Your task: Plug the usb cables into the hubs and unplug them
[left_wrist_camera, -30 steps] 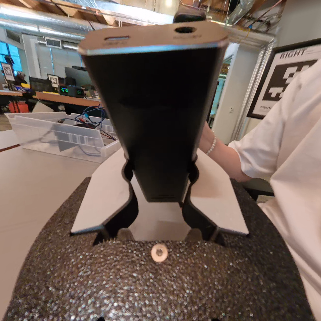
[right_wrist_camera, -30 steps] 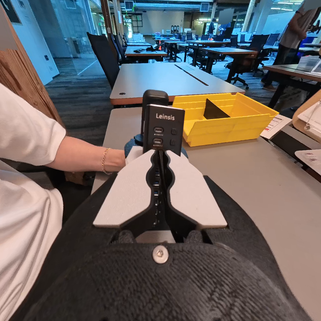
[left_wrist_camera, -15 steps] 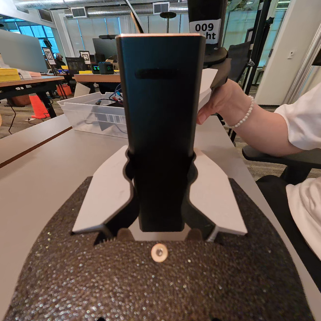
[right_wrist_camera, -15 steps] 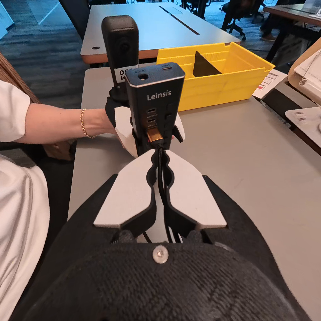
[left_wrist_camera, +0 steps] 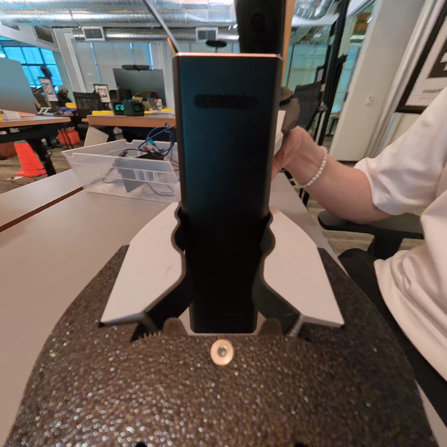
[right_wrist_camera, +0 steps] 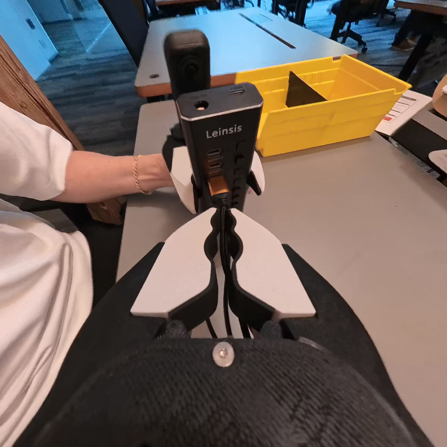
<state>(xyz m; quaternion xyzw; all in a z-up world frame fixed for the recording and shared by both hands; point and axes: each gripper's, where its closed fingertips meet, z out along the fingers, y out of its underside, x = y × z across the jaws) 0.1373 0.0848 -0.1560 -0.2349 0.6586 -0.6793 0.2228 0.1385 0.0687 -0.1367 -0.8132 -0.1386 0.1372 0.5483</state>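
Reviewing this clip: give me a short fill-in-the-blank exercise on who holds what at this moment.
1. The left claw is shut on the black ____.
2. The right claw grips a black ____ whose orange-gold plug sits in the hub.
3. Behind the hub stands a ____ bin on the table.

Missing words: hub; cable; yellow

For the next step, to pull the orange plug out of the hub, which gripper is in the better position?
The right gripper. It is shut on the black cable just behind the orange plug, so it can probably pull straight back. The left gripper is shut on the hub, holding it upright.
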